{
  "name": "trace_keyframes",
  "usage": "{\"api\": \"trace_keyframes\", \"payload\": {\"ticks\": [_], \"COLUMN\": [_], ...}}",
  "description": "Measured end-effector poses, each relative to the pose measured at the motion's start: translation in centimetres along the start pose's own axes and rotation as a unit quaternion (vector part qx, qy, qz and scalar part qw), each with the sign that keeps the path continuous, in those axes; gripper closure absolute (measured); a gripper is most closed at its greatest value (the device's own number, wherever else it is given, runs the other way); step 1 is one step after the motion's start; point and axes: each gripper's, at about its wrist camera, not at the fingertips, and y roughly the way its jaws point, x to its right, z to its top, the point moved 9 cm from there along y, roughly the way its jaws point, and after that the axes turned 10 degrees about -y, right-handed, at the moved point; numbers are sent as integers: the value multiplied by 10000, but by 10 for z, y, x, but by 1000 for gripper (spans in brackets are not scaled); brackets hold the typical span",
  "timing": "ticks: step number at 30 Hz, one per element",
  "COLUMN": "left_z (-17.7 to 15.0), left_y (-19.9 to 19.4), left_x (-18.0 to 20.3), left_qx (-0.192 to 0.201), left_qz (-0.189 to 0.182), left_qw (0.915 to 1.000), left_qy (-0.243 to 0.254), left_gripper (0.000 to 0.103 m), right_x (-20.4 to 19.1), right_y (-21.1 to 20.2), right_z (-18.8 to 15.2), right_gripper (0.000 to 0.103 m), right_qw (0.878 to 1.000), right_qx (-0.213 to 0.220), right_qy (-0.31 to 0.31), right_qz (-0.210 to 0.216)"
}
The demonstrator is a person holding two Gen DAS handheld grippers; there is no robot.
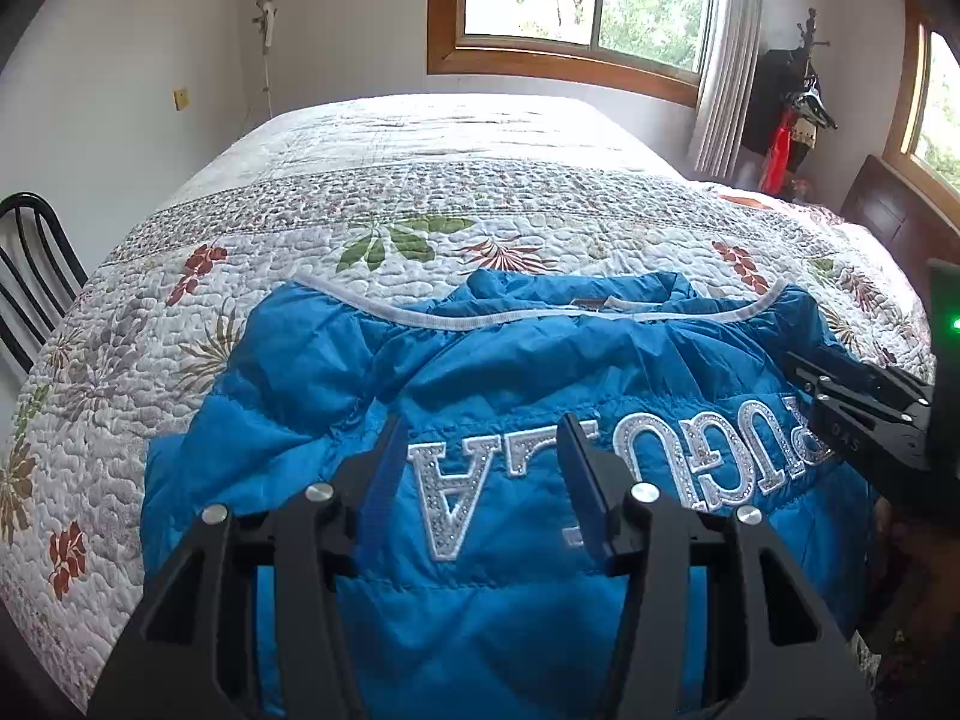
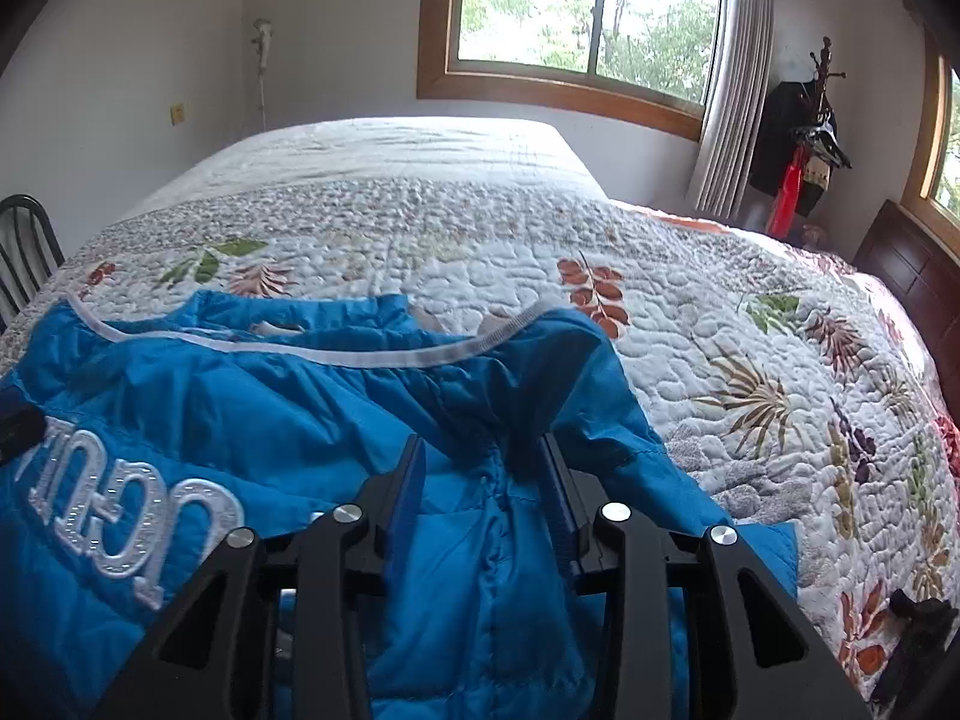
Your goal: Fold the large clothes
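With the blue jacket (image 1: 480, 396) lying folded on the quilted bed (image 1: 456, 204), we hold the left gripper (image 1: 480, 456) and right gripper (image 2: 480, 480) apart and empty, so next we must pick fresh edges.

Jacket (image 1: 480, 372): blue quilted cloth with slight sheen, white embroidered lettering. Bedspread (image 1: 420, 204): matt quilted cotton, puckered texture. Left tongs (image 1: 480, 450) and right tongs (image 2: 483, 468): matt black plastic, bright metal rivets. Window frame (image 1: 558, 63): varnished wood.

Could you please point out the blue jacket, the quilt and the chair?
Blue jacket (image 1: 498, 372): left wrist view, upper back.
Quilt (image 2: 480, 228): right wrist view, bare middle.
Chair (image 1: 30, 264): left wrist view, backrest.
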Motion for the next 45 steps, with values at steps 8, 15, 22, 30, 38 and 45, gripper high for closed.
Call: {"api": "trace_keyframes", "payload": {"ticks": [8, 15, 22, 30, 38, 45], "left_z": [-3, -1, -3, -6, -17, -26], "left_y": [21, 49, 68, 48, 7, 1], "left_x": [4, 2, 0, -8, -34, -44], "left_qx": [-71, -188, -200, -92, 161, 210], "left_qz": [378, 442, 450, 278, 372, 369], "left_qw": [9992, 9988, 9988, 9995, 9991, 9990], "left_qy": [77, -10, -2, -92, -96, -103], "left_gripper": [53, 51, 51, 51, 48, 45], "right_x": [-56, -56, -61, -61, -61, -65], "right_y": [-9, 30, 49, 46, 38, -12], "right_z": [13, 5, 1, 0, 2, -8], "right_gripper": [69, 72, 72, 72, 72, 68], "right_qw": [9987, 9974, 9975, 9982, 9988, 9990], "right_qx": [18, -354, -491, -422, -362, 61], "right_qy": [-166, 140, 50, -10, -105, -371], "right_qz": [486, 605, 496, 433, 309, 238]}}
